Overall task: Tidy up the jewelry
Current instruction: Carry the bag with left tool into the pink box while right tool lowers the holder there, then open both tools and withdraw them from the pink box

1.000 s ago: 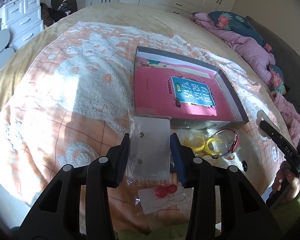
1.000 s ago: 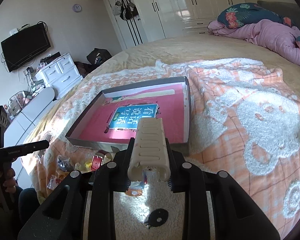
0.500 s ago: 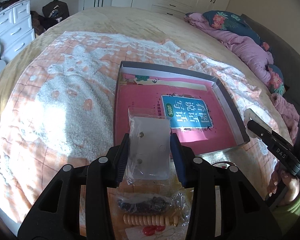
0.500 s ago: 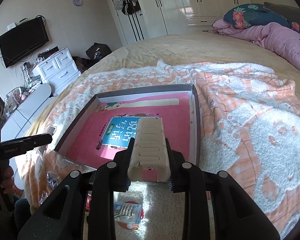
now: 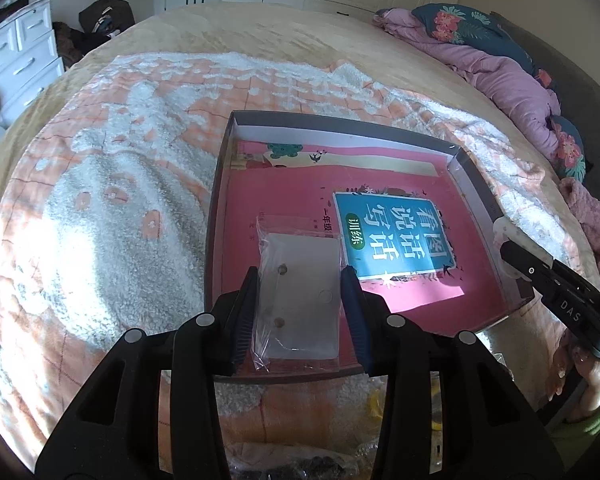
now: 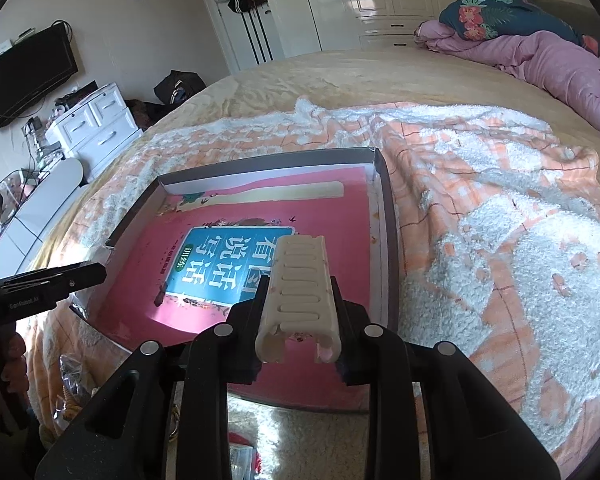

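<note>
From the left wrist, the left gripper (image 5: 300, 300) clamps a clear, crinkly plastic packet (image 5: 298, 300) holding a pale card (with small studs), above the shallow grey-walled box (image 5: 216, 216) lined pink. From the right wrist, the right gripper (image 6: 300, 320) grips a cream ribbed hair clip (image 6: 300, 296) over the box's near edge; fluffy blanket (image 6: 520, 240) spreads beside it.

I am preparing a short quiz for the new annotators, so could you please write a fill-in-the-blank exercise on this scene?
1. The left gripper is shut on a clear plastic ____ holding a card.
2. The right gripper is shut on a cream ____.
3. The shallow box holds a book whose cover is mostly ____.
4. The box rests on a ____.

Missing words: bag; hair clip; pink; bed
</note>
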`<state>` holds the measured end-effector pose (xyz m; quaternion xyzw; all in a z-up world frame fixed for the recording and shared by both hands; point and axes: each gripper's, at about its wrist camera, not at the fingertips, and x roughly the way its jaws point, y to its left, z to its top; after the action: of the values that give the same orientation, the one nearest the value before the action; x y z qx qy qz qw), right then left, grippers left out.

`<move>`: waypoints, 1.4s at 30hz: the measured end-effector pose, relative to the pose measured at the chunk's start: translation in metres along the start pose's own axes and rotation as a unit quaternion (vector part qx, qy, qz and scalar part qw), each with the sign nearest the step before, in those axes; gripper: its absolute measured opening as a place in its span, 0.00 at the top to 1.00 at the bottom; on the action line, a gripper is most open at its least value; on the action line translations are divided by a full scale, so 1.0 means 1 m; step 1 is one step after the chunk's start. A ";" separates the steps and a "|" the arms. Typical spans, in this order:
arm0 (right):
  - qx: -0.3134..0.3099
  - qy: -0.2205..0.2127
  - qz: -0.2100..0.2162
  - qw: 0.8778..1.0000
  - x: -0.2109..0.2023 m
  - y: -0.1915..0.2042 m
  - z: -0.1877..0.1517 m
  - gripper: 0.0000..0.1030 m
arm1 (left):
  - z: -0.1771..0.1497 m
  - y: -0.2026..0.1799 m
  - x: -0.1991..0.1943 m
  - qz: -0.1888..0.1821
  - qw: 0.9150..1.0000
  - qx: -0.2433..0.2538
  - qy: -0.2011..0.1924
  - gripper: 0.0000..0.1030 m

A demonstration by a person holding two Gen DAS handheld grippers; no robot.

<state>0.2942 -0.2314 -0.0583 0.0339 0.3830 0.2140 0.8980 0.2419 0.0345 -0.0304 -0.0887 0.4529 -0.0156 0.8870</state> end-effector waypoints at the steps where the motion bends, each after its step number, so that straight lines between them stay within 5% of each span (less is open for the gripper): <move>1: -0.001 0.001 -0.004 1.000 0.003 0.000 0.001 0.75 | 0.001 0.000 0.003 0.000 1.000 0.000 0.001 0.68; 15: 0.009 0.010 -0.026 1.000 0.021 -0.004 0.000 0.73 | -0.004 -0.007 0.023 0.015 1.000 0.020 0.001 0.67; 24: 0.024 -0.016 -0.019 0.999 0.001 -0.004 -0.003 0.51 | -0.006 -0.005 0.022 0.017 1.000 0.016 -0.004 0.57; 37: 0.052 -0.064 -0.017 0.996 -0.054 -0.002 -0.020 0.20 | -0.009 0.000 -0.010 0.045 0.998 0.006 -0.038 0.10; 42: 0.054 -0.076 -0.019 0.995 -0.072 -0.003 -0.023 0.18 | -0.011 0.003 -0.031 0.058 0.997 0.001 -0.053 0.09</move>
<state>0.2349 -0.2663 -0.0265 0.0911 0.3254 0.1724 0.9253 0.2147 0.0395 -0.0125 -0.0626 0.4096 0.0402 0.9092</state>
